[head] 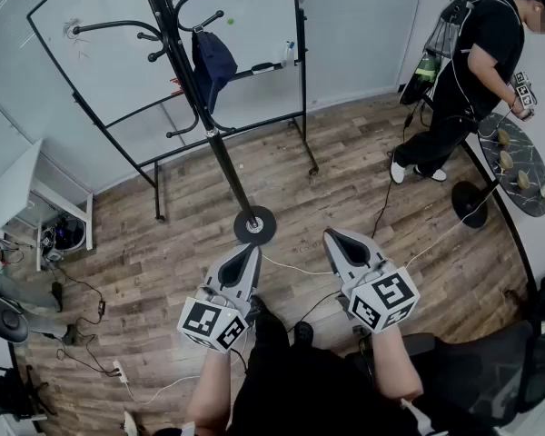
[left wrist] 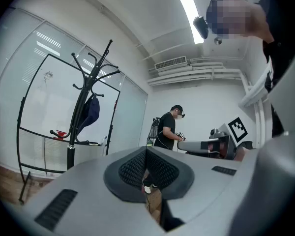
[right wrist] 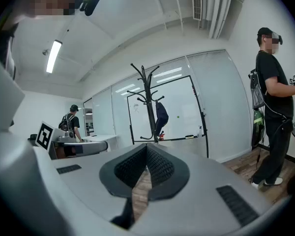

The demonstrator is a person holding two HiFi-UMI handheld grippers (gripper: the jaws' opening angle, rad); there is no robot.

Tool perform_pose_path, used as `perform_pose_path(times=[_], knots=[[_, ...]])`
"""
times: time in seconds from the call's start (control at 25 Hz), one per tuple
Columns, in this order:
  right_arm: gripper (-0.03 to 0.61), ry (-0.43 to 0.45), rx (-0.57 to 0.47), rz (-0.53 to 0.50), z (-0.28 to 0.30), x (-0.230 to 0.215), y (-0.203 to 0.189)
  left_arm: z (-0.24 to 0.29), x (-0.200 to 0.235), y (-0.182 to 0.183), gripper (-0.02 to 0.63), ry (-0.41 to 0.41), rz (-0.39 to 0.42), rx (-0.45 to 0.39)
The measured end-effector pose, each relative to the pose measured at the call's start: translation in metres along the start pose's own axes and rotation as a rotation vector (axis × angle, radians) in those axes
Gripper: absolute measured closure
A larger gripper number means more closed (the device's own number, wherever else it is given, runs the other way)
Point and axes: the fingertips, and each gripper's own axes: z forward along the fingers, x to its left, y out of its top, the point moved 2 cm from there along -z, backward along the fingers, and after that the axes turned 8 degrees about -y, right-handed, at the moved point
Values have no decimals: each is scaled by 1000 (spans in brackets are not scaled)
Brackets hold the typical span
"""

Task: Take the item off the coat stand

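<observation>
A black coat stand point(head: 193, 89) rises from a round base point(head: 254, 225) on the wood floor. A dark blue bag point(head: 212, 64) hangs from one of its hooks; it shows too in the left gripper view, bag point(left wrist: 90, 113), and far off in the right gripper view, bag point(right wrist: 162, 115). My left gripper point(head: 248, 254) and right gripper point(head: 334, 239) are held low, near my body, well short of the stand. Both have their jaws together with nothing between them, as each gripper view shows, left gripper point(left wrist: 146, 152), right gripper point(right wrist: 146, 150).
A wheeled whiteboard point(head: 163, 44) stands right behind the coat stand. A person in black point(head: 472, 71) stands at the right by a round dark table point(head: 518, 166). A white table point(head: 18, 189) is at the left. Cables point(head: 91, 334) run over the floor.
</observation>
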Motion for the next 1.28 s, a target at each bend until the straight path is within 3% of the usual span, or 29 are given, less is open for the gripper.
perform_pose_path(times=[0.44,0.8,1.0,1.28], knots=[[548,32,0,-51,-9,18,-1,-7,-6,-4,600,31,-3,4],[548,79,113,33,3,27,-23,-10,-12,-18,599,49,17,74],[548,64,139,85,26,25,-33,-15,9,-26,600,67,7,97],[548,43,176,72,62,16,-28,1,49,-23,599,79,-15,69]])
